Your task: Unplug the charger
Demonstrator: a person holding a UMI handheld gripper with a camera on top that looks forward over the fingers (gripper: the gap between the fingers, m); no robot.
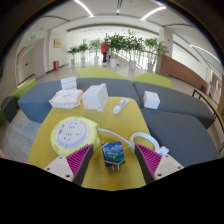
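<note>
The charger (113, 153) is a small dark block with a blue-green label. It lies on the yellow table (120, 122) between my fingers, its two metal prongs pointing back toward me. A white cable (140, 137) loops away from it to the right. My gripper (112, 160) is open: the left pad (78, 160) and the right pad (148, 158) stand on either side of the charger with a small gap at each side. A round white and yellow socket unit (73, 133) sits just ahead and to the left of the fingers.
Beyond the charger on the table are white boxes (95, 96), a stack of white items (66, 97), a small white box (151, 99) and a slim white remote (121, 105). Grey sofas (180, 100) surround the table. A person in red (104, 50) stands far off by plants.
</note>
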